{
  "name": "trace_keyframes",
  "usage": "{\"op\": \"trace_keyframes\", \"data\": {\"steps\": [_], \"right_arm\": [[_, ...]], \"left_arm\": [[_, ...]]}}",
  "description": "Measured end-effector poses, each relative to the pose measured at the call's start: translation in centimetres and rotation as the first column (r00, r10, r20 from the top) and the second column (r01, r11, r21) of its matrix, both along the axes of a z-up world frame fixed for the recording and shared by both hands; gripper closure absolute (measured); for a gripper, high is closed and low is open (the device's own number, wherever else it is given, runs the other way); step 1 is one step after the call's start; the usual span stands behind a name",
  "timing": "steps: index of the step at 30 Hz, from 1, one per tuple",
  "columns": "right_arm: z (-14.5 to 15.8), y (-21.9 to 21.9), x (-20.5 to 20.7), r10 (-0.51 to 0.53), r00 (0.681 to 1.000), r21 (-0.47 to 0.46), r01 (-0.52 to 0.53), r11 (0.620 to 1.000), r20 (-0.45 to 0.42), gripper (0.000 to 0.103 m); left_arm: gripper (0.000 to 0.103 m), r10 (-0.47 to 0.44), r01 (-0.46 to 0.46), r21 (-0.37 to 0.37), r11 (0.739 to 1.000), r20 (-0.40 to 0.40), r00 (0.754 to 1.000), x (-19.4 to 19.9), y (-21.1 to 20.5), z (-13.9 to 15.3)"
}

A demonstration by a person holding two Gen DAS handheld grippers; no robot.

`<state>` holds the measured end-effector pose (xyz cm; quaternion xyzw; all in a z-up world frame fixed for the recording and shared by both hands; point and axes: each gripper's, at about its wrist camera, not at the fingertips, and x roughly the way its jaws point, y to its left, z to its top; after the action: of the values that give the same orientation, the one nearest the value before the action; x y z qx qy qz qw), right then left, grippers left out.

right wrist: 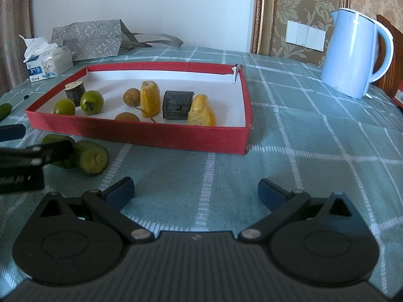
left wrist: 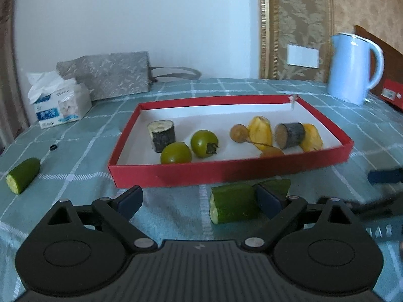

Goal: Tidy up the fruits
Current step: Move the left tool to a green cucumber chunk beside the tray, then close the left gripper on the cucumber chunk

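A red tray (left wrist: 226,173) (right wrist: 141,132) holds two green round fruits (left wrist: 204,143) (right wrist: 92,102), dark sugarcane pieces (left wrist: 162,136) (right wrist: 177,104), yellow fruit pieces (left wrist: 262,132) (right wrist: 149,98) and brown longans (left wrist: 239,132) (right wrist: 131,97). My left gripper (left wrist: 201,201) is open, low over the cloth in front of the tray; a cucumber piece (left wrist: 233,205) (right wrist: 92,157) lies between its fingers against the right pad, with another piece (left wrist: 275,185) behind it. A third cucumber piece (left wrist: 22,175) lies far left. My right gripper (right wrist: 196,192) is open and empty over bare cloth.
A blue kettle (left wrist: 352,68) (right wrist: 352,55) stands at the back right. A tissue pack (left wrist: 59,100) (right wrist: 47,61) and a grey bag (left wrist: 108,74) (right wrist: 88,39) sit at the back left. A green checked cloth (right wrist: 302,138) covers the table.
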<state>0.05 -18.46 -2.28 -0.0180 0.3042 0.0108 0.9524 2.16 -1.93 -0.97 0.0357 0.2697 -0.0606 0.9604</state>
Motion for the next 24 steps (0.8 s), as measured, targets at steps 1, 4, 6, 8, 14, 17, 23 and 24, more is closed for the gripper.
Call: {"op": "trace_keyframes", "data": {"steps": [1,4,6,8,14,17,23,24], "right_arm": [[0.0,0.0,0.0,0.0,1.0,-0.001,0.0,1.0,0.0,0.0],[0.0,0.0,0.0,0.0,1.0,0.003,0.0,1.0,-0.001,0.0],[0.0,-0.1,0.0,0.0,1.0,0.005,0.0,1.0,-0.001,0.0],[0.0,-0.1,0.0,0.0,1.0,0.005,0.0,1.0,-0.001,0.0],[0.0,-0.1,0.0,-0.001,1.0,0.0,0.001,1.0,0.001,0.0],[0.0,0.0,0.0,-0.001,1.0,0.001,0.001,1.0,0.001,0.0],[-0.1,0.0,0.0,-0.002,1.0,0.007,0.002,1.0,-0.001,0.0],[-0.1,0.0,0.0,-0.001,1.0,0.006,0.001,1.0,-0.001,0.0]], "left_arm": [[0.006,0.018,-0.018,-0.014,1.0,-0.01,1.0,0.4,0.0,0.1],[0.005,0.043,-0.044,-0.027,0.999,-0.041,0.998,1.6,0.1,0.2],[0.005,0.041,-0.043,-0.032,0.999,-0.06,0.997,1.5,0.7,-0.1],[0.005,0.013,-0.016,-0.027,1.0,-0.095,0.995,1.1,1.2,-0.5],[0.005,0.015,-0.011,0.04,0.999,-0.082,0.997,1.1,0.3,-1.0],[0.006,0.013,-0.009,0.058,0.998,-0.074,0.997,1.4,-0.1,-1.0],[0.008,-0.014,0.016,0.028,0.999,-0.088,0.996,1.7,0.4,-1.0],[0.008,-0.014,0.016,0.023,1.0,-0.091,0.996,1.8,0.5,-1.0]]}}
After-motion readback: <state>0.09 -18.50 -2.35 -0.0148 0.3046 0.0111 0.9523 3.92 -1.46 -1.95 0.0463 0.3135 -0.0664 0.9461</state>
